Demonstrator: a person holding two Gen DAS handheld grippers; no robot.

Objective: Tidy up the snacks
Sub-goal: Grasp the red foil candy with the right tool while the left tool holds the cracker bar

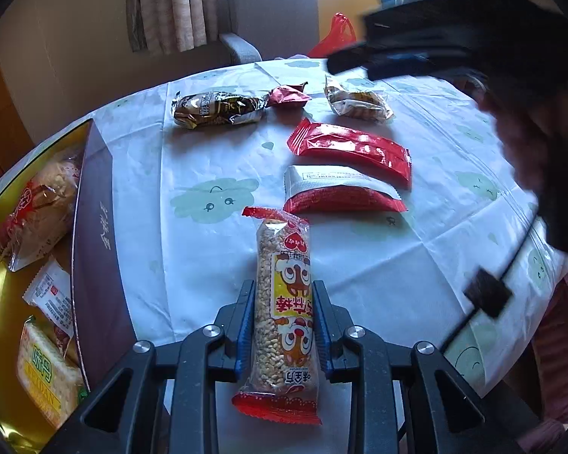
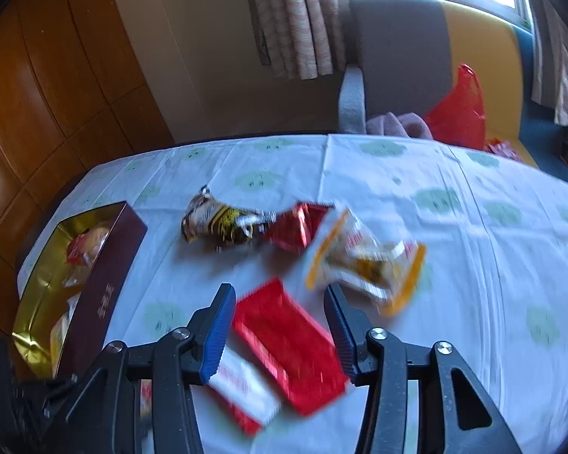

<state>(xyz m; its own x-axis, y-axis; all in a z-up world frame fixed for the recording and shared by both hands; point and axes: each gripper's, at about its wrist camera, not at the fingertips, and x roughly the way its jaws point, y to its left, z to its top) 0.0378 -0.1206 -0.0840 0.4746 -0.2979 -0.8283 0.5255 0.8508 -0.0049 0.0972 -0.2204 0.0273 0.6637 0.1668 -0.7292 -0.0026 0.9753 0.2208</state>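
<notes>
While the left gripper point(image 1: 283, 325) clamps the puffed-grain bar point(image 1: 284, 302) between its blue pads, near the table's front edge, the sorting looks partly done. Just to its left stands the gift box point(image 1: 94, 204), its gold inside already holding a red-tied pastry bag, a white sachet and a green-lettered cracker pack. Beyond the bar, five snacks lie loose on the cloud-print tablecloth point(image 1: 208, 166): the red-and-white packet point(image 1: 340, 189), then the long red packet point(image 1: 354, 149), and farther off the dark foil roll point(image 1: 217, 108), the small red candy point(image 1: 287, 95) and the clear cookie bag point(image 1: 358, 103). The right gripper point(image 2: 280, 331) hangs over the two red packets with its jaws apart and nothing pressed between them, though the blur makes its height above them hard to judge. So the held bar and five more pieces are left to box
</notes>
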